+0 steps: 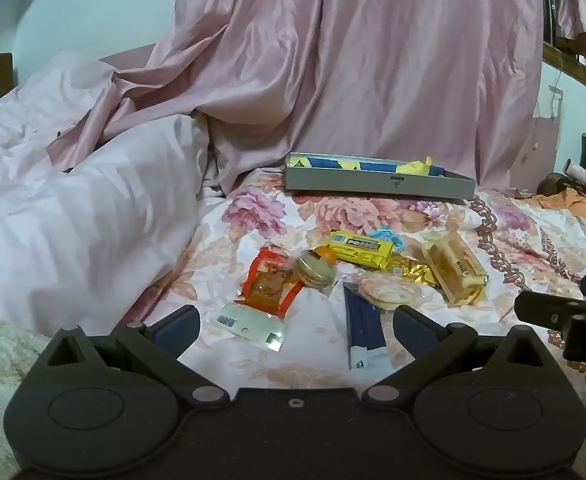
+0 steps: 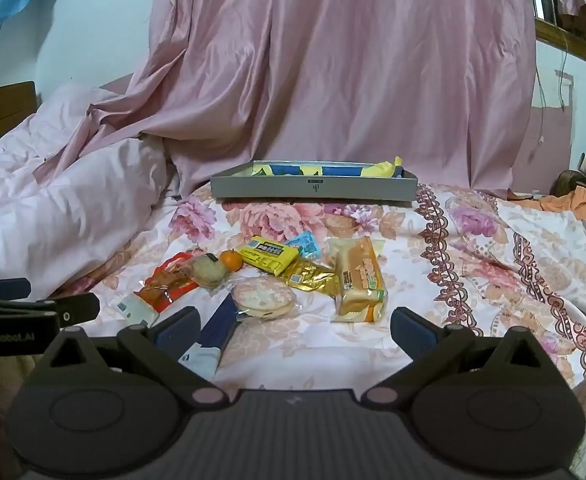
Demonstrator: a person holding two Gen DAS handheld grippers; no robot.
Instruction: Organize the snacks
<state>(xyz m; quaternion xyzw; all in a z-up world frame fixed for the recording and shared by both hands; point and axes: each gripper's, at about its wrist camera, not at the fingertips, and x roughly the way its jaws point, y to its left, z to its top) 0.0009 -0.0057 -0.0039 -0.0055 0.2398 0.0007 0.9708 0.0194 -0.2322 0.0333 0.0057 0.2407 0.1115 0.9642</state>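
Floral bedsheet, pink curtain behind. Snack pile frame centre, grey tray above it. Left gripper, right gripper jaws wide apart, empty.

The left gripper has a matte black plastic body with two round discs, triangular cut-outs and silver rivets at its linkage joints. Its fingers carry dark blue ribbed pads. The right gripper has the same build, with a finely ribbed black centre plate. The left gripper's side bears white "GenRobot.AI" lettering.
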